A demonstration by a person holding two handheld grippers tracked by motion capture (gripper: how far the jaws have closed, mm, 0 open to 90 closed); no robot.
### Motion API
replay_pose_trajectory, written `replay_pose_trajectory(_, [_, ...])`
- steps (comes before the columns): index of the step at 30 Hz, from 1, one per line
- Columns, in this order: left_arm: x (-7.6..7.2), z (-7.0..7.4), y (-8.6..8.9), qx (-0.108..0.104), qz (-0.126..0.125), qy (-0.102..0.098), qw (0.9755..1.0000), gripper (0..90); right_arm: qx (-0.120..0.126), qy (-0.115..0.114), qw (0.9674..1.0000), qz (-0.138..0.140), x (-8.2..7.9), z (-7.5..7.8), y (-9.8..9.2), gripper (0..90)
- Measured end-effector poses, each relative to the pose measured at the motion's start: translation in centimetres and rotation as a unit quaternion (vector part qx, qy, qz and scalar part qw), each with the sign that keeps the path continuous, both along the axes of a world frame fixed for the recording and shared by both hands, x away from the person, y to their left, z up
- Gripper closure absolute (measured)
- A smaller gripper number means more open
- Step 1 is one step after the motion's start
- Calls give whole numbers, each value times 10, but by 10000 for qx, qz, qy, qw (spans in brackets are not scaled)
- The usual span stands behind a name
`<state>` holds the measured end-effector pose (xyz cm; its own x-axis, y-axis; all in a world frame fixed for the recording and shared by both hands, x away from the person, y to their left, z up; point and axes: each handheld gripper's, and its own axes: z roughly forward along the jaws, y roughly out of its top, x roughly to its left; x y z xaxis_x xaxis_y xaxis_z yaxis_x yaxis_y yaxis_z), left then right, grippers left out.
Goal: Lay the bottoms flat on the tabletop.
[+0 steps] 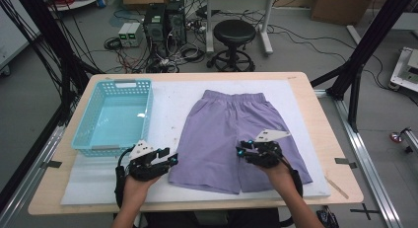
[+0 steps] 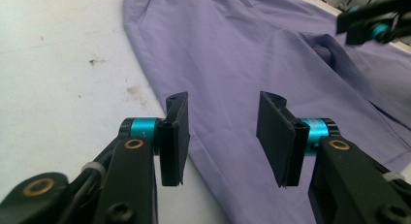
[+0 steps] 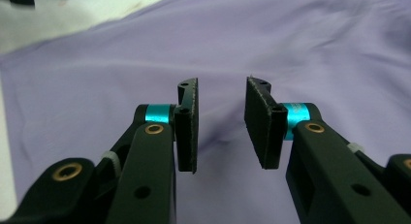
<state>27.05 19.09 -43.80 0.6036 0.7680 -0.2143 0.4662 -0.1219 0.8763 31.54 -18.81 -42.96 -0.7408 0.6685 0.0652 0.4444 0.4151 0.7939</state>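
White padding (image 1: 123, 178) covers the table; purple shorts (image 1: 231, 124) lie flat. Left gripper (image 1: 170, 159) at seven o'clock, right gripper (image 1: 242, 150) at five, jaws apart, probably poised to fold.

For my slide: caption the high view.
Two open grippers, left gripper and right gripper, over purple shorts.

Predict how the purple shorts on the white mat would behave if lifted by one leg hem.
The purple shorts would probably droop limply: the thin fabric lies flat with soft creases. Likely light, and they may slide easily across the smooth white mat.
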Motion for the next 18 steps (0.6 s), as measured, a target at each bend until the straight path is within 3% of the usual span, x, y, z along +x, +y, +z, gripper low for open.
replay_pose_trajectory(3, [-8, 0, 3, -59, 15, -20, 10000, 539, -265, 133, 9994, 202, -3, -12, 13, 733])
replay_pose_trajectory(8, [-14, 0, 4, -107, -37, -31, 9999, 532, -601, 348, 9969, 362, -12, -25, 16, 811])
replay_pose_trajectory(14, [-14, 2, 2, -151, -107, -39, 9998, 525, -586, 489, 9943, 747, -25, -24, 13, 822])
replay_pose_trajectory(18, [-13, 1, 1, -135, -99, -15, 9999, 521, -427, 669, 9904, 1130, -32, -23, 9, 781])
